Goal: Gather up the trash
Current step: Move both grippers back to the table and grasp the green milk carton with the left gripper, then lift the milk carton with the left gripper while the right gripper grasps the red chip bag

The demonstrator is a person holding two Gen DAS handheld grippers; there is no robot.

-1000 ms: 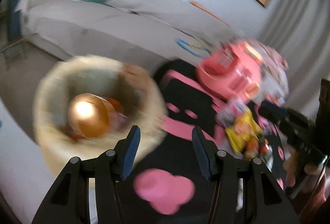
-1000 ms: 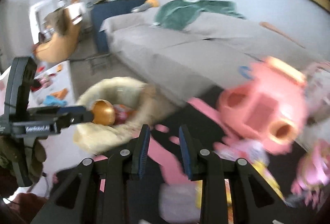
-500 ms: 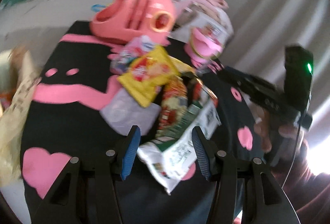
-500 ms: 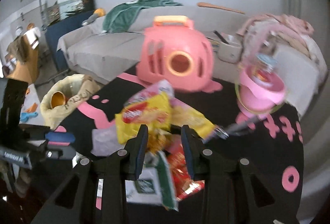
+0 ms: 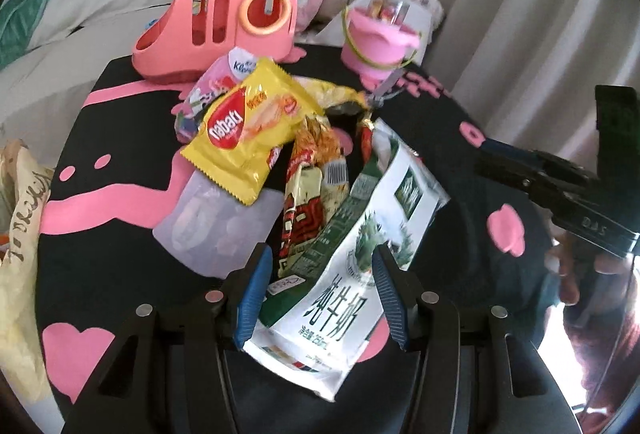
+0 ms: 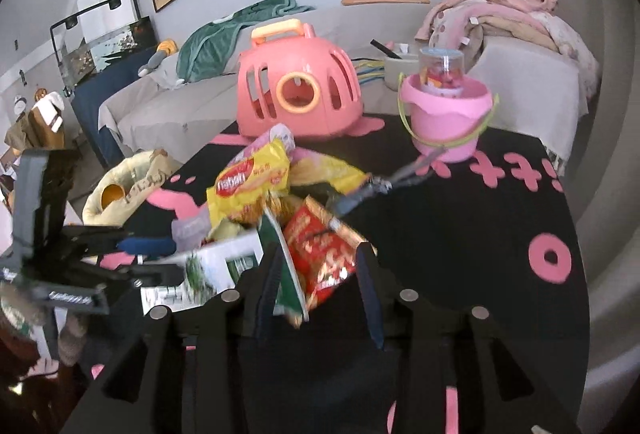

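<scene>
A grey sofa [image 6: 168,106] with a green blanket [image 6: 236,30] and a heap of pink clothes [image 6: 516,14] stands behind the bench [image 5: 120,242], which is covered in black cloth with pink shapes. At the bench's far edge sit a pink toy carrier [image 5: 216,14] with an orange handle and, to its right, a pink toy bucket [image 5: 376,38]. Beside the bench's left edge, lower down, is a cream trash bag [image 6: 120,190], open, with an orange cup inside. The trash lies heaped in the middle of the bench: a white and green milk pouch [image 5: 352,298] nearest, a clear plastic tray [image 5: 216,226] to its left, a yellow Nabati wafer packet [image 5: 248,126] partly over the tray, a red snack wrapper [image 6: 324,254], a pink Kleenex pack [image 5: 224,78] by the carrier. The left tongs [image 5: 320,294] are spread wide, straddling the milk pouch without pressing it. The right tongs [image 6: 320,290] have just been opening; the red wrapper and the pouch's edge lie between the fingers, not pinched
</scene>
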